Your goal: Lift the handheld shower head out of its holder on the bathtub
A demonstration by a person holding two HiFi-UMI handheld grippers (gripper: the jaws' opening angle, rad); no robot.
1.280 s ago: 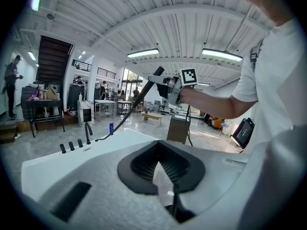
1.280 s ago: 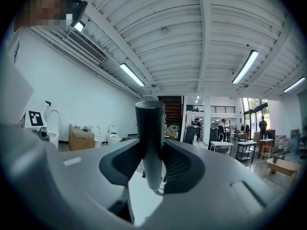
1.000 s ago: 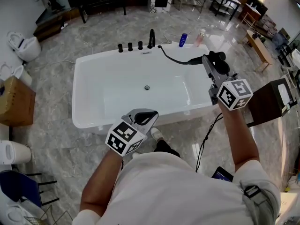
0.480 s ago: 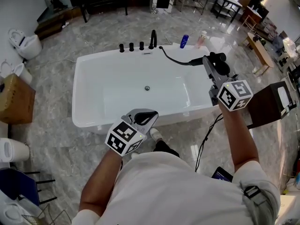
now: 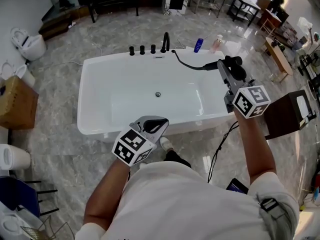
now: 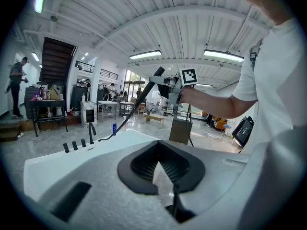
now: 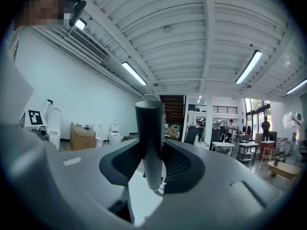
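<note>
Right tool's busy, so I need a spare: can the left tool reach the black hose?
Probably yes: the left tool, shut and empty, sits by the bathtub's near rim, and only open tub lies between it and the hose.

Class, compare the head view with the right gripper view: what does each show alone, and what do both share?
Only the head view shows the black taps, the blue bottle and the round drain. Only the right gripper view shows the ceiling strip lights and the jaws pressed on both sides of the handle. Both show the black handheld shower head held in the right gripper.
</note>
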